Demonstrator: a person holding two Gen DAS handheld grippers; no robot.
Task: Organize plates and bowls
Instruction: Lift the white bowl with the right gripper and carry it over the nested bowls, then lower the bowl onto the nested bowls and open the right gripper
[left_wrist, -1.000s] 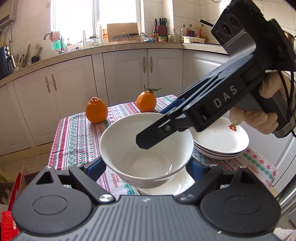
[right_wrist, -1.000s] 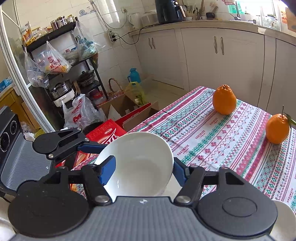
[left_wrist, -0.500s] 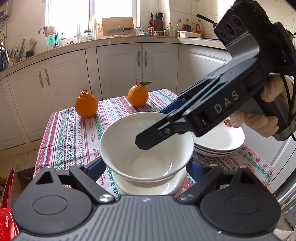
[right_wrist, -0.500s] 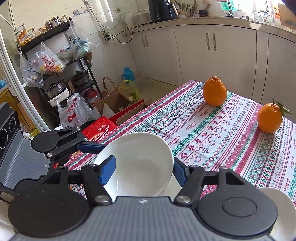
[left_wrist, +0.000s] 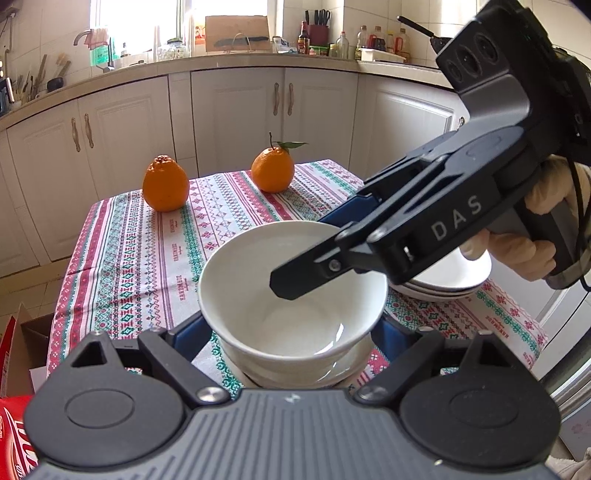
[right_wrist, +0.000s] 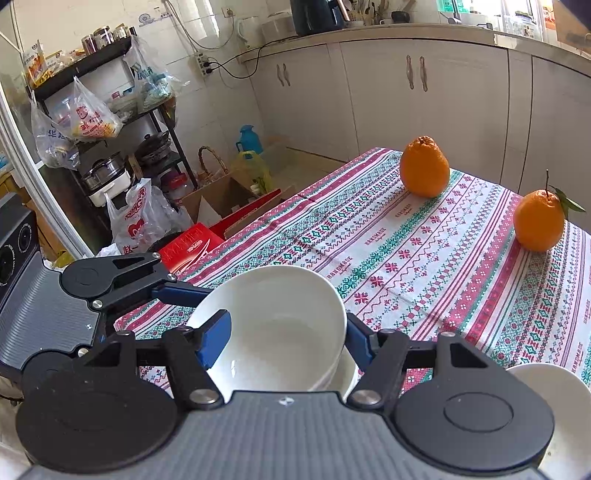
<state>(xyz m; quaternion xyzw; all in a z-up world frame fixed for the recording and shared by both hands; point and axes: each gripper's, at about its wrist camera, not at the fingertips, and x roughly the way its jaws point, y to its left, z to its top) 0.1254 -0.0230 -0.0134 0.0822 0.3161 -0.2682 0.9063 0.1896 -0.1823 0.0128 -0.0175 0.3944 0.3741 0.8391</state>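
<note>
Two grippers meet on one white bowl, which sits close to the near edge of the surface in the left wrist view, over a second white dish whose rim shows just beneath it. Whether the bowl rests fully in that dish cannot be told.

Coming in from the right-hand edge, the right gripper has its jaws closed on the bowl's rim, one finger reaching down over the inside and the blue pad of the other outside the wall. A gloved hand grasps its handle.

From the near edge, the left gripper has its jaws spread wide, one blue pad at each side of the bowl and close against its wall. Whether they press on it cannot be told.

Just beside the bowl, near the right-hand edge, stands a stack of white plates, partly hidden behind the right gripper. The surface wears a striped tablecloth in red, green and white. Toward the far edge, well apart from the bowl, stand two oranges: a knobbed one to the left and one with a stem and leaf to the right. White cabinets run behind, and a red box lies on the floor past the left edge.
</note>
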